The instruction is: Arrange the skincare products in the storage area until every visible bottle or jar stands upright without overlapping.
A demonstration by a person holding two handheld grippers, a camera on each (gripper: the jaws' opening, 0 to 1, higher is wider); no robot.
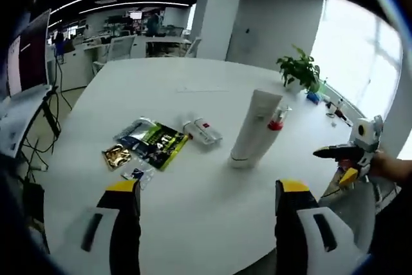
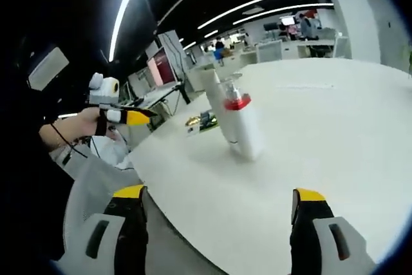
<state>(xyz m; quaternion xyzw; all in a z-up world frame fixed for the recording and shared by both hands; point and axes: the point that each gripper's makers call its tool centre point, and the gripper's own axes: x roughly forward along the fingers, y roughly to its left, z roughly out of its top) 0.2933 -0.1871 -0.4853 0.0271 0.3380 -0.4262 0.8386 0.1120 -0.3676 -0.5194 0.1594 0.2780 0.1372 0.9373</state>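
Note:
A tall white tube (image 1: 256, 128) stands on its cap near the middle of the round white table (image 1: 193, 88). A small white bottle with a red collar (image 1: 277, 122) stands upright just behind it. A short white tube (image 1: 203, 131) lies flat to their left. In the right gripper view the red-collared bottle (image 2: 241, 127) is nearest, with the tall tube (image 2: 212, 88) behind it. My left gripper (image 1: 209, 194) is open and empty above the table's near part. My right gripper (image 2: 219, 201) is open and empty beyond the table's edge, and it is also seen at the right, held by a hand (image 1: 328, 152).
Green, silver and gold sachets (image 1: 151, 143) lie in a loose pile left of the flat tube. A potted plant (image 1: 300, 69) stands at the far right edge. A monitor (image 1: 29, 56) and office desks lie beyond the table. The left gripper (image 2: 132, 116) is seen at the left.

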